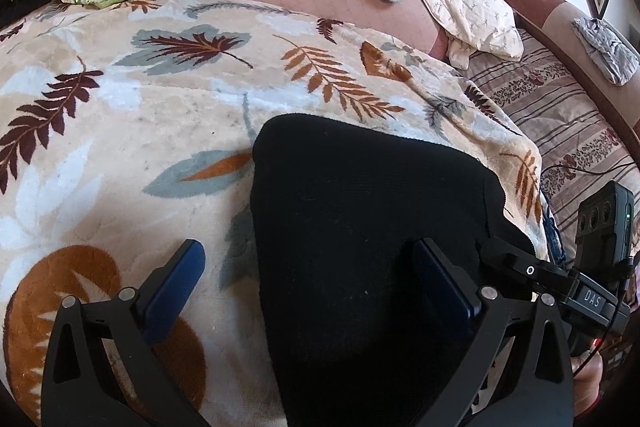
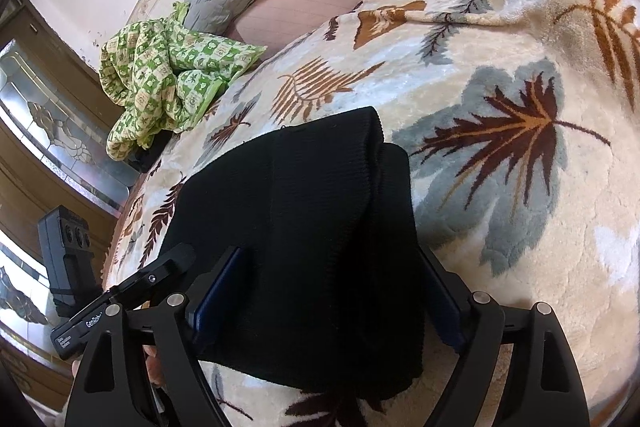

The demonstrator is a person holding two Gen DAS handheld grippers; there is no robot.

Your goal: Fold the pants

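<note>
The black pants (image 1: 372,227) lie folded in a compact stack on the leaf-print blanket (image 1: 120,131) covering the bed. Both tongs are released: the left tongs (image 1: 316,291) gape wide, one pad over the blanket and one over the cloth; the right tongs (image 2: 320,303) straddle the stack without pressing.

To finish well, lift both straight off so no pad drags the top layer, then check the edges line up.

Only the right view shows the layers stepped at the far end; only the left shows a smooth, rounded corner.
</note>
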